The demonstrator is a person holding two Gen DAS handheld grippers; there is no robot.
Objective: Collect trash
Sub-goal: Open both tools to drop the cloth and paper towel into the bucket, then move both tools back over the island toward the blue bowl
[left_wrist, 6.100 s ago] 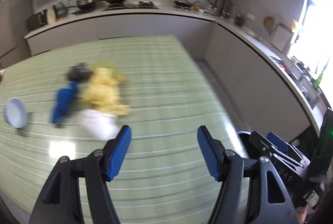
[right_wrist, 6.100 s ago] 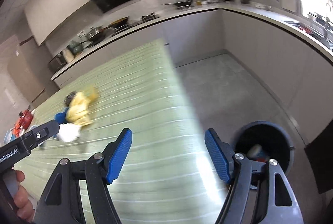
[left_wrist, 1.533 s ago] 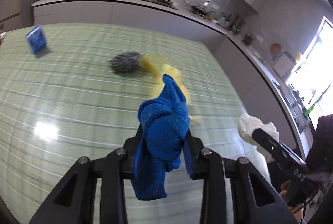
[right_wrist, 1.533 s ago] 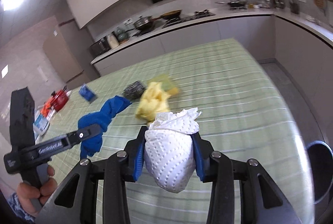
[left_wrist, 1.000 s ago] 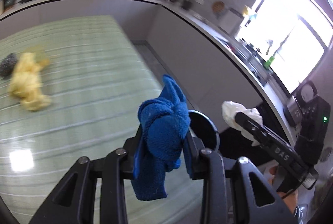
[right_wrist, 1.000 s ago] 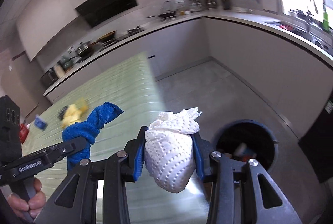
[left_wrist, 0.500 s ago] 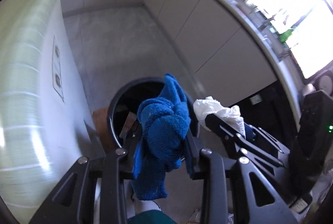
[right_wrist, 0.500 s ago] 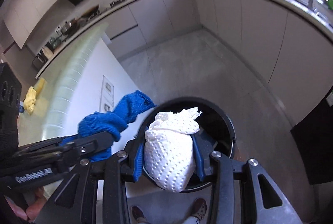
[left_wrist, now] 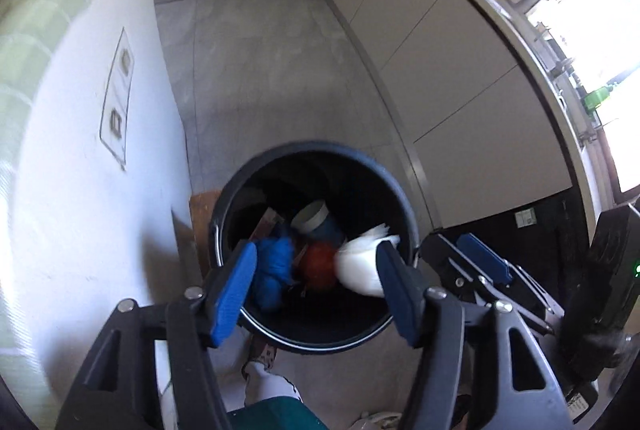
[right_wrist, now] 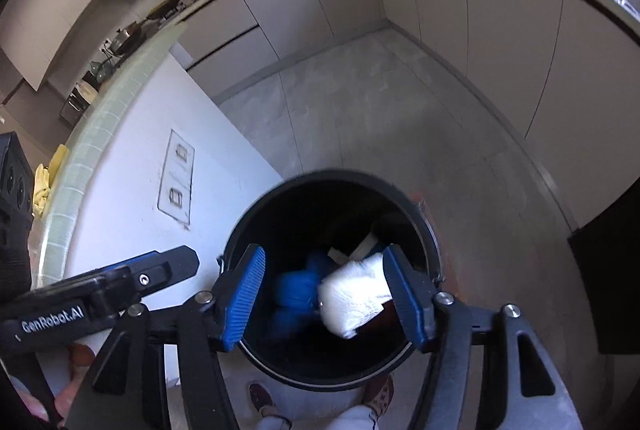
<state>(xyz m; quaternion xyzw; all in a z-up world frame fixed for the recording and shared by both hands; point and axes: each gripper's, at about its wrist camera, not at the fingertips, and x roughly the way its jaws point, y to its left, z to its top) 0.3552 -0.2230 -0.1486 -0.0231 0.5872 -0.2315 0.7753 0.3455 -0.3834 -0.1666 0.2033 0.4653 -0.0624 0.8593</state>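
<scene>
Grey floor (left_wrist: 256, 70) and white counter side (left_wrist: 80, 190) fill both views. Black round bin (left_wrist: 400, 198) stands on the floor beside the counter, directly under both grippers. Left gripper (left_wrist: 316, 294) spread wide, nothing between its blue pads. Right gripper (right_wrist: 324, 298) also wide, holding nothing. Blue cloth (left_wrist: 274, 270) lies inside the bin, left part. White paper towel (right_wrist: 354, 294) is in the bin opening, right side, next to the cloth. Red ball-like item (left_wrist: 318, 264) sits between them.
</scene>
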